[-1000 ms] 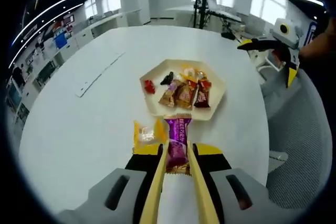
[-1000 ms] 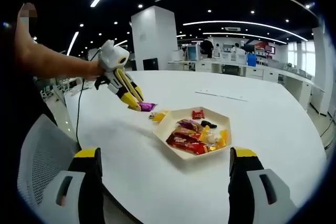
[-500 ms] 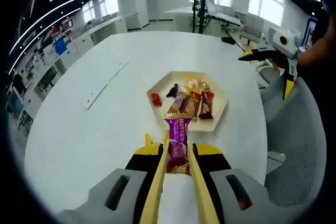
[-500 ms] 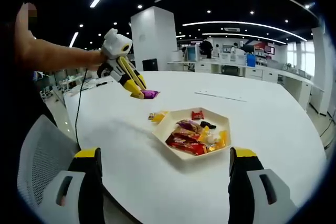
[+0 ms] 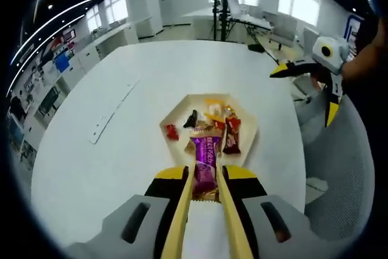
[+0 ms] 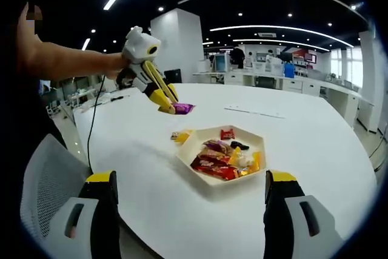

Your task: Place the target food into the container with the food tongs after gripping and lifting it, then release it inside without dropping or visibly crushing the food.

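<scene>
Grip and lift are done: the left tool (image 5: 205, 180) is clamped on a purple bar (image 5: 205, 165), held clear of the desk (image 5: 91, 168). Release is outstanding. In the left gripper view the bar sits at 6 o'clock of the tray (image 5: 176, 122), which holds other wrapped sweets. In the right gripper view the left tool (image 6: 171, 106) hangs at 11 o'clock of the tray (image 6: 193, 147), pointing down towards it. A yellow sweet (image 6: 180, 135) lies on the desk beside the tray. The right tool (image 6: 189, 210) is wide and empty, at the near desk edge.
</scene>
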